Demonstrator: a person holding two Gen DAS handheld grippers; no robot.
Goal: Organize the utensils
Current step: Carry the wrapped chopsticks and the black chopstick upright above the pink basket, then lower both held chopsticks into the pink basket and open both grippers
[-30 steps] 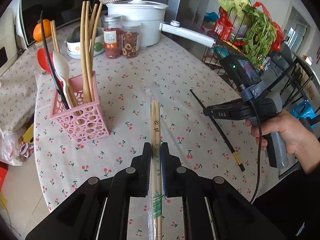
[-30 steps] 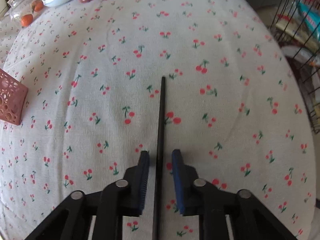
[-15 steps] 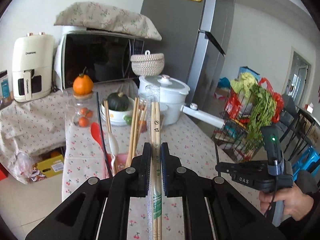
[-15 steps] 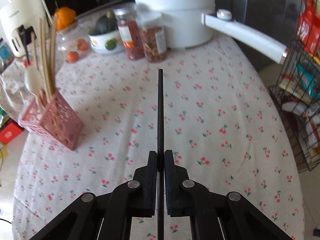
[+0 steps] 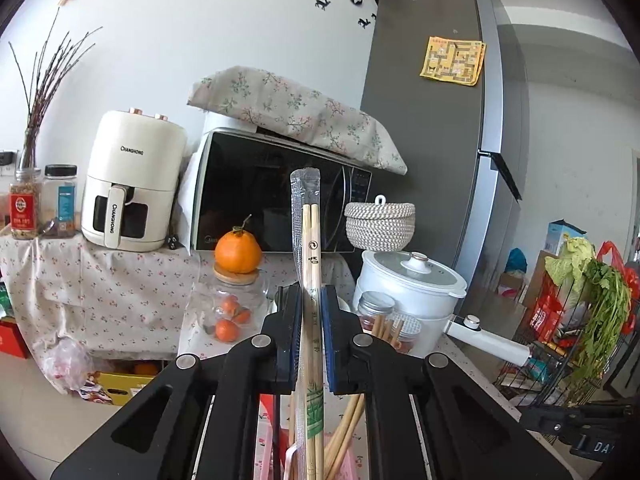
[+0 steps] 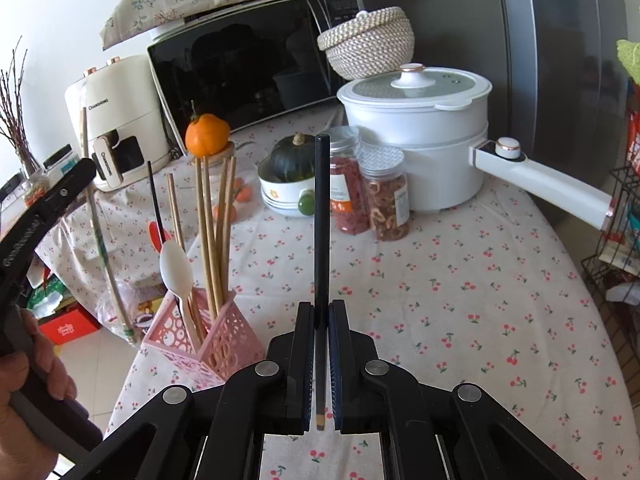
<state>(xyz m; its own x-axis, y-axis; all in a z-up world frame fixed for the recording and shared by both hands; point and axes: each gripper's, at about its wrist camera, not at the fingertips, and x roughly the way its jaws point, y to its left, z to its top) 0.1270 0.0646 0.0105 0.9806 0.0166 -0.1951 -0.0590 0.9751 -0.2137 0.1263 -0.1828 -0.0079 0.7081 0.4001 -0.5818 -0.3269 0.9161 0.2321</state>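
My left gripper [image 5: 311, 300] is shut on a pair of wooden chopsticks in a clear wrapper [image 5: 310, 248], which points up past the jaws. The right wrist view shows the same wrapped chopsticks [image 6: 105, 256] hanging steeply to the left of the pink utensil holder [image 6: 224, 344]. My right gripper [image 6: 320, 312] is shut on a black chopstick [image 6: 321, 208], held above the tablecloth. The holder stands near the table's left edge with several wooden chopsticks [image 6: 216, 236], a white spoon [image 6: 176, 270] and a black stick in it. Its top shows under the left gripper [image 5: 340, 456].
A white pot [image 6: 420, 120] with a long handle [image 6: 548, 184], two jars [image 6: 384, 196], a bowl with a squash [image 6: 292, 176] and an orange [image 6: 207, 135] stand at the table's back. A wire rack [image 6: 616, 240] is at the right. A hand [image 6: 24, 392] grips the left tool.
Both grippers have risen and tilted up. The left view went from the tabletop to the microwave and wall. The right gripper closed on the black chopstick and lifted it off the cloth.
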